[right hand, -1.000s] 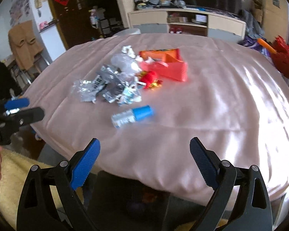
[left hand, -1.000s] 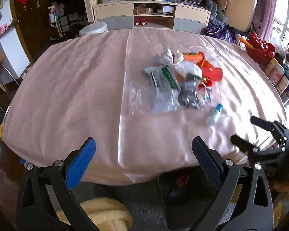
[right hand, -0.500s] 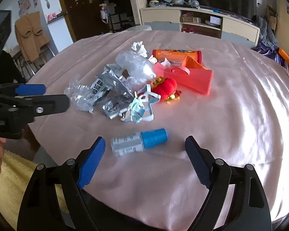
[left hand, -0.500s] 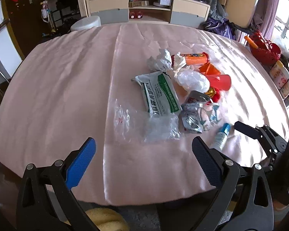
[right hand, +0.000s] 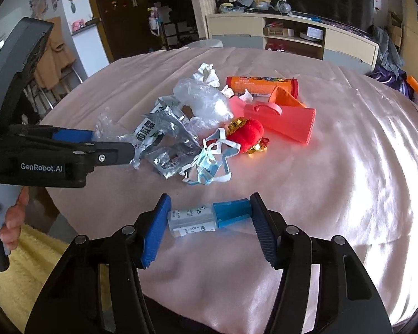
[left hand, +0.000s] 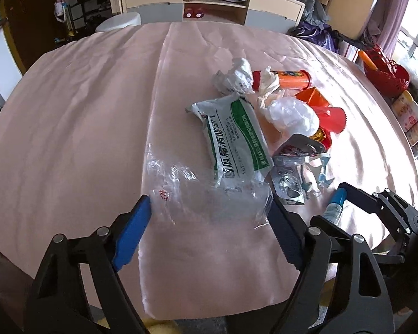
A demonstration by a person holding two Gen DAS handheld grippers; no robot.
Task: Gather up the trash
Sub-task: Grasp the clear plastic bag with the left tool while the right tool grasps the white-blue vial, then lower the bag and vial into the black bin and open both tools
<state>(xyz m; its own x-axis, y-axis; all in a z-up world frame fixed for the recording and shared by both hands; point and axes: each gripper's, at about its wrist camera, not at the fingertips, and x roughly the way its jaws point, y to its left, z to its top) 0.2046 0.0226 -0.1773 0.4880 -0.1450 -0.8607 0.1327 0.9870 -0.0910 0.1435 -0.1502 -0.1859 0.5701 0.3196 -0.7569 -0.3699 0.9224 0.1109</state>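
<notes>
A heap of trash lies on a round table with a pink cloth [left hand: 69, 117]. My left gripper [left hand: 209, 211] is open, its fingers on either side of a clear plastic bag [left hand: 197, 192]. Behind the bag lies a white and green packet [left hand: 234, 136]. My right gripper [right hand: 210, 214] is open around a small bottle with a blue cap [right hand: 209, 217] that lies on its side; the pads are close to its ends. The left gripper also shows in the right wrist view [right hand: 103, 144], the right gripper in the left wrist view [left hand: 348, 206].
The heap also holds foil wrappers [right hand: 170, 150], a blue face mask [right hand: 209, 164], a red plush ornament [right hand: 246, 133], a pink dustpan [right hand: 281, 119], an orange tube [right hand: 262, 85], crumpled tissue [left hand: 234, 76]. A cabinet [left hand: 214, 2] stands beyond the table. Red basket [left hand: 384, 72] at right.
Both grippers have moved forward over the table edge. The left now straddles the clear bag and the right straddles the small bottle; both jaws have narrowed a little.
</notes>
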